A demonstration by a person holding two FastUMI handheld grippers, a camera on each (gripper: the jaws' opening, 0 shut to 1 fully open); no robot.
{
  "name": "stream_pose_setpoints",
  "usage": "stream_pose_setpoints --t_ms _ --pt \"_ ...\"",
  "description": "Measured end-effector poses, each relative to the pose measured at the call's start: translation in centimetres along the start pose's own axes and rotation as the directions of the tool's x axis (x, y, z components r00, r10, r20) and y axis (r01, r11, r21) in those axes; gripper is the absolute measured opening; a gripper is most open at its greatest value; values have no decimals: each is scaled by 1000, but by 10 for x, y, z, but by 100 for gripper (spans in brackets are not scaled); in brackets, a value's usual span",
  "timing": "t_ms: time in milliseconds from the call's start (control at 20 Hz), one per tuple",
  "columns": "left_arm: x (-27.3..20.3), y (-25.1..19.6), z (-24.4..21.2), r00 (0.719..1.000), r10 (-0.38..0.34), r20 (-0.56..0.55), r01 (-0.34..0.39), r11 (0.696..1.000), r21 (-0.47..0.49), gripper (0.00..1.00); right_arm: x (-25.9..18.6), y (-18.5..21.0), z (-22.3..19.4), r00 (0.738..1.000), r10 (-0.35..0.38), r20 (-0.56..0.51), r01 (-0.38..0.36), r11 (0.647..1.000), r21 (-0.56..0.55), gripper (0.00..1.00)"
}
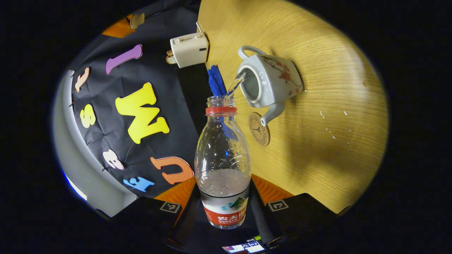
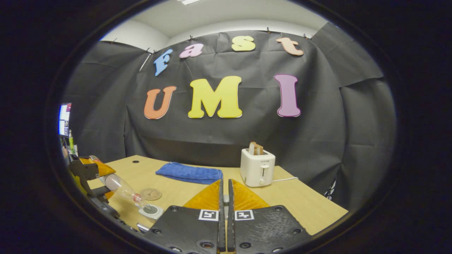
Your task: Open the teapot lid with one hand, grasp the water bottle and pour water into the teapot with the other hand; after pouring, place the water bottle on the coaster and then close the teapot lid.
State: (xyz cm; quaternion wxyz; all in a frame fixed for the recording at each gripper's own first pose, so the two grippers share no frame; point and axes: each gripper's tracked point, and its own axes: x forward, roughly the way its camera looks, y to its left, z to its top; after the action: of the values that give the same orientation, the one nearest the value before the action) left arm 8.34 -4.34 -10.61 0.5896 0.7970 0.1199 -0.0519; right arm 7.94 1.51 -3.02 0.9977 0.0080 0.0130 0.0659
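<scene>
- Your left gripper (image 1: 224,208) is clamped on the lower body of the water bottle (image 1: 223,165), one finger on each side of the label band, and the bottle is tipped so its open neck points at the teapot (image 1: 269,84).
- A thin stream leaves the neck and enters the teapot's open mouth, so you are mid-pour. Judging by the level in the bottle, a fair share of water is left in it.
- Keep the neck just over the opening and near its middle; droplets already lie on the table (image 1: 335,106) beside the pot, so a wandering stream is a real risk.
- Raise the tilt slowly. A sudden tip would likely make the water gulp and splash over the rim.
- Hold the grip firm but do not squeeze harder: the thin plastic will probably buckle and spurt.
- Your right gripper (image 2: 224,197) shows its fingers drawn almost together, with something thin caught between them that is likely the lid's knob; I cannot tell for sure. Hold it steady, clear of the pot.
- In the right gripper view the bottle slants down to the teapot at lower left.
- The coaster (image 1: 259,129) lies just beside the spout: right the bottle fully before carrying it there.
</scene>
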Motion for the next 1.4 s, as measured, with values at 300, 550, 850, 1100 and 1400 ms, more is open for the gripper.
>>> stream_pose_setpoints --t_ms 300,550,850,1100,1400 --pt "-1 4 -2 1000 3 -18 -2 998 63 75 1 -4 0 1000 0 3 0 1000 3 2" --pt "-1 10 -2 999 21 -25 -17 989 150 75 1 -6 2 1000 -2 7 2 1000 4 2" --pt "-4 23 5 999 41 -7 -38 965 259 75 0 -7 1 1000 1 5 -1 1000 2 2" --pt "-5 26 4 999 48 -15 -41 954 295 75 1 -8 1 1000 3 5 -3 1000 6 2" --pt "-7 26 7 999 48 -5 -44 949 312 75 2 -6 -1 1000 7 2 -7 1000 4 2"
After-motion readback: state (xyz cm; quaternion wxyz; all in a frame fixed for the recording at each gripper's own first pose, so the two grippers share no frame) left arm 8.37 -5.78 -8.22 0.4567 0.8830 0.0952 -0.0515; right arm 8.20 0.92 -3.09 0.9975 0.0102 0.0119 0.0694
